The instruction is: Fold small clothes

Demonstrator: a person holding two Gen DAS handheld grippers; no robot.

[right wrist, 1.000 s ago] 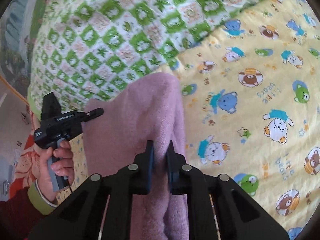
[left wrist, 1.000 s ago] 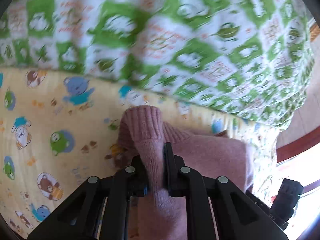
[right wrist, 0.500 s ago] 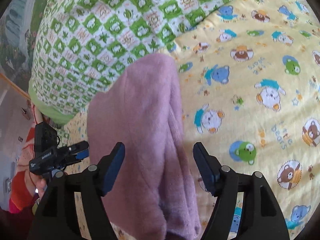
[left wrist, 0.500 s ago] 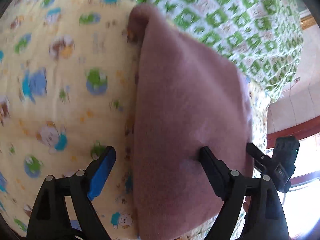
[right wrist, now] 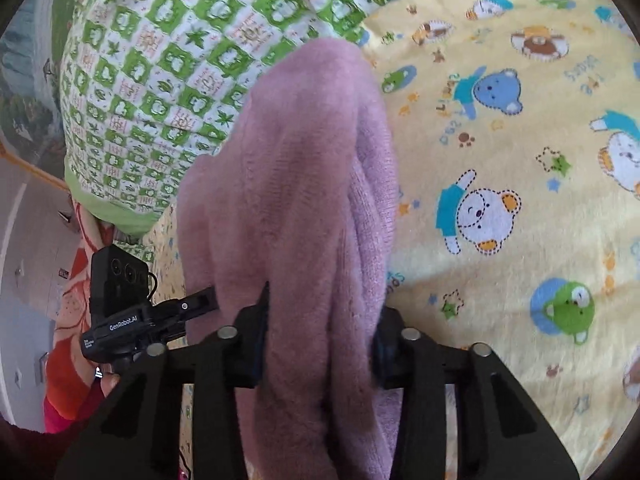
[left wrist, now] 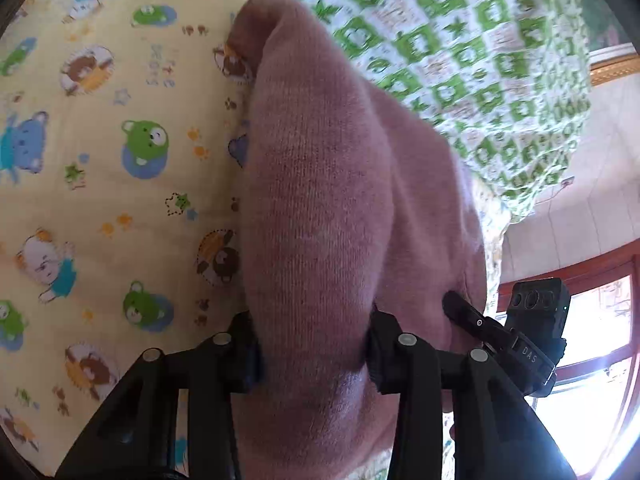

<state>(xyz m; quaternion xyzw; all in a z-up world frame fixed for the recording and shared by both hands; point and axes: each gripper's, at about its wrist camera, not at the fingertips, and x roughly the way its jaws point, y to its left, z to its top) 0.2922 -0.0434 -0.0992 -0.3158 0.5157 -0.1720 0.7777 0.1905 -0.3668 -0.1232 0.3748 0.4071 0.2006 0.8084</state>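
Note:
A pink knitted garment (left wrist: 328, 208) lies folded in a thick bundle on a yellow blanket with cartoon bears (left wrist: 100, 184). It also shows in the right wrist view (right wrist: 296, 200). My left gripper (left wrist: 314, 352) straddles the near end of the bundle, its jaws partly closed and pressing into the knit on both sides. My right gripper (right wrist: 320, 340) does the same at the bundle's other end, its jaws squeezing a thick wad of the garment. The other gripper shows in each view, on the right in the left wrist view (left wrist: 520, 340) and on the left in the right wrist view (right wrist: 132, 312).
A green-and-white checked quilt (left wrist: 460, 40) is bunched behind the garment, also in the right wrist view (right wrist: 160, 72). The yellow blanket (right wrist: 520, 160) spreads wide to one side. A floor and a red-framed window (left wrist: 592, 320) lie beyond the bed's edge.
One second ago both grippers were shut on the garment. They opened wide and let go. Now both have closed in again around the thick folded bundle.

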